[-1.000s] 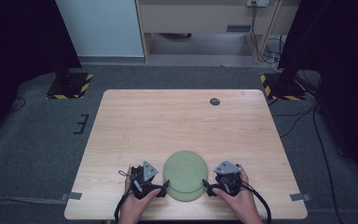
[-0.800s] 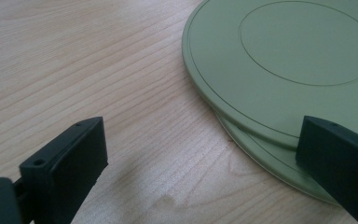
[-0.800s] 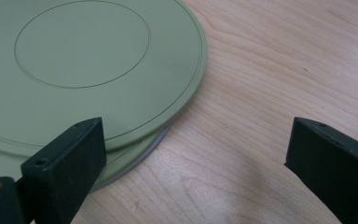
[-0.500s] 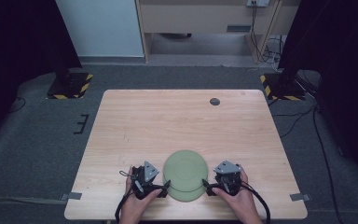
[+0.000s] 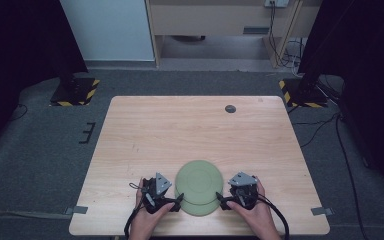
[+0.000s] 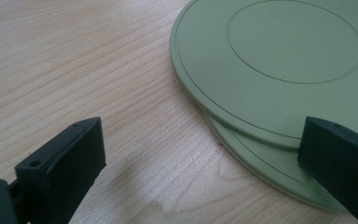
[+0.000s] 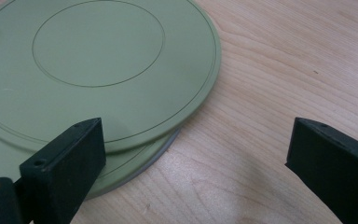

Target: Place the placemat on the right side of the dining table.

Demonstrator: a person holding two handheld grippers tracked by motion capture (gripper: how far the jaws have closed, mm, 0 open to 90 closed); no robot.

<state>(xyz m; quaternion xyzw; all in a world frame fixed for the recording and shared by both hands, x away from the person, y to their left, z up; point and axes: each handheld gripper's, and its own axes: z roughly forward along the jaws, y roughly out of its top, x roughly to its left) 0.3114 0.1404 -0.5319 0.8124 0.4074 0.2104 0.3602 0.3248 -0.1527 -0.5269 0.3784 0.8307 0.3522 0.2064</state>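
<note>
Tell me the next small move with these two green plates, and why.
Probably ease the left gripper forward until its fingers straddle the rim of the top plate. Both grippers are open and hold nothing. The top plate lies offset on the lower plate, so its edge overhangs and gives a lip to grasp. The right gripper flanks the opposite side and could steady the stack.

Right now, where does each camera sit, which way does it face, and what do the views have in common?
High view: fixed above the person's edge of the table, looking forward and down; both hands, the left claw and the right claw flank the green plates.
Left gripper view: rides the left claw, looking low across the wood at the plates' edge; its open jaws show.
Right gripper view: rides the right claw, with the plates to its left; its open jaws show.
Shared: both gripper views show two stacked plates, slightly offset.
</note>
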